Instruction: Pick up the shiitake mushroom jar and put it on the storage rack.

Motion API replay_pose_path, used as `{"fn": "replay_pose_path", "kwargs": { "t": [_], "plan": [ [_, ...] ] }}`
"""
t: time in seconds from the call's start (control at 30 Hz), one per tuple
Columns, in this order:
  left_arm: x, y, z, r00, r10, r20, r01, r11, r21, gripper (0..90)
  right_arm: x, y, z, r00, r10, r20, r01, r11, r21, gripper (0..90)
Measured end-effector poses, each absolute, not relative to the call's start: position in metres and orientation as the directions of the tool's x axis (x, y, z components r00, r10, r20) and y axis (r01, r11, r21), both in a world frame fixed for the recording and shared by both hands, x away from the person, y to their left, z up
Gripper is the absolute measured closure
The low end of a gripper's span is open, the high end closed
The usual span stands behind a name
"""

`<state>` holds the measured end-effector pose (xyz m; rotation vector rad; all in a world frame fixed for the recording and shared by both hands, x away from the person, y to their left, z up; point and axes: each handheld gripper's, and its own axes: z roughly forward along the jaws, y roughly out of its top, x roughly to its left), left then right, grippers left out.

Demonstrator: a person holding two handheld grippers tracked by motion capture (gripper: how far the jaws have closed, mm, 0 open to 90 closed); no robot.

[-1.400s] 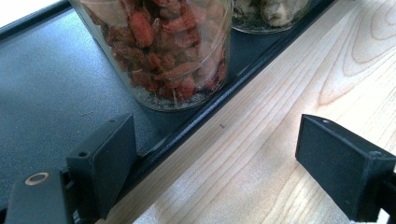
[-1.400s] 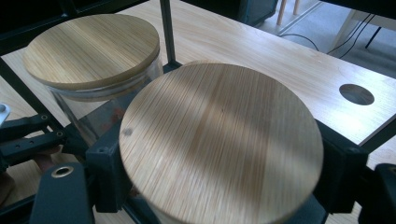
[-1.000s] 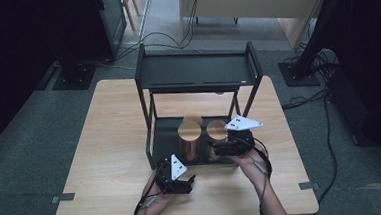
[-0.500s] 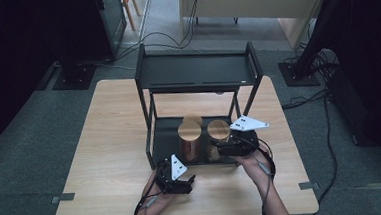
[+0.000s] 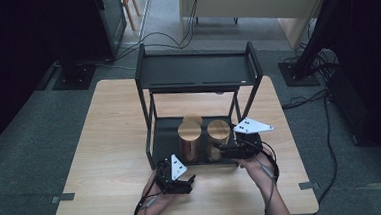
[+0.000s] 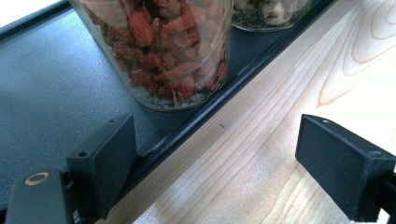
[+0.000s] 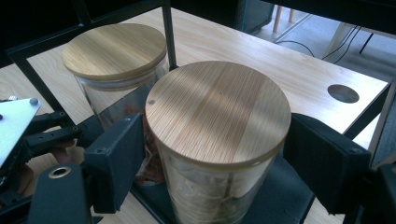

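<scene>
So there's a black two-level rack (image 5: 196,69) sitting on a light wood desk (image 5: 105,142), and three wood-lidded glass jars stand on its bottom shelf. The right tool (image 5: 220,148) has its jaws either side of the right jar (image 5: 218,136), the one with pale stuff inside, just under the lid. In the right gripper view the left jaw sits against that jar (image 7: 215,140) and the right one is right at the lid's edge, so it looks clamped on it. The left tool (image 5: 189,178) rests on the desk near the rack's front edge, jaws wide apart with nothing between them. Its own view shows the jar of red dried berries (image 6: 163,46) just ahead on the shelf.
</scene>
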<state>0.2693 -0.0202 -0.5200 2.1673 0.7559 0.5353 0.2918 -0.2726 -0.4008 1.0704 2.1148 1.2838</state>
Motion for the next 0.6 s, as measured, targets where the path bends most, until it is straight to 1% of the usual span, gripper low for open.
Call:
{"fn": "replay_pose_path", "kwargs": {
  "t": [0.6],
  "plan": [
    [0.269,-0.02,-0.52,0.735,0.667,0.123,0.346,-0.525,0.778,12.8,0.281,-0.277,-0.402,-0.607,0.795,0.017,0.379,0.271,0.885,20.7]
  ]
}}
